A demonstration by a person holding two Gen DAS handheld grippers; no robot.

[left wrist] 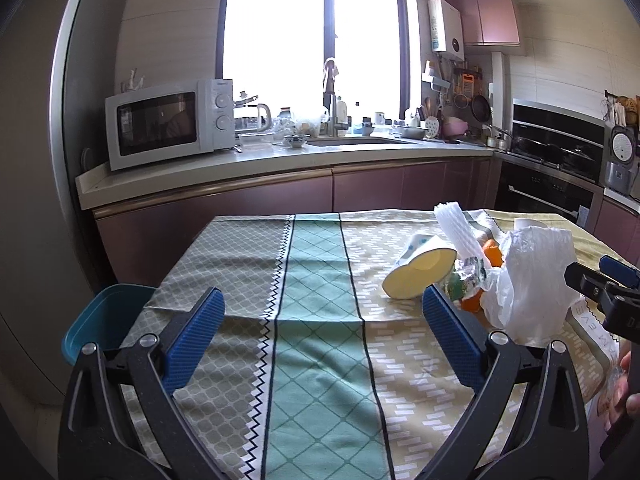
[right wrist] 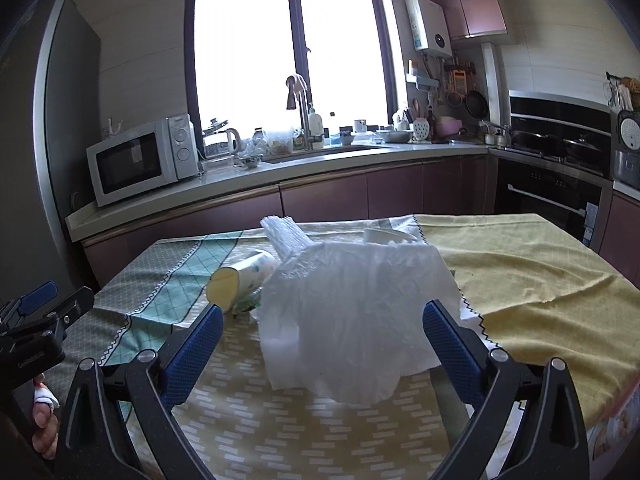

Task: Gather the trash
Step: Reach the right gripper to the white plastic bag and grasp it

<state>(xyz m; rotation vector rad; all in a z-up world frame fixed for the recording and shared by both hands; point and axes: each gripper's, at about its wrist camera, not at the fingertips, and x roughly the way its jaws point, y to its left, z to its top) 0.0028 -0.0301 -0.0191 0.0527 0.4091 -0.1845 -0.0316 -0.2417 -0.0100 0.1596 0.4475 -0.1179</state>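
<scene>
A pile of trash lies on the cloth-covered table. It holds a crumpled white plastic bag, a tipped paper cup with its yellow inside facing me, a white foam net, orange peel and a small green wrapper. My left gripper is open over bare cloth, left of the pile, with the cup just beyond its right finger. My right gripper is open, its fingers on either side of the near part of the bag. Nothing is held.
A blue bin stands off the table's left edge. A yellow cloth covers the table's right part. Behind runs a kitchen counter with a microwave, a sink and an oven. A hand holds the left gripper.
</scene>
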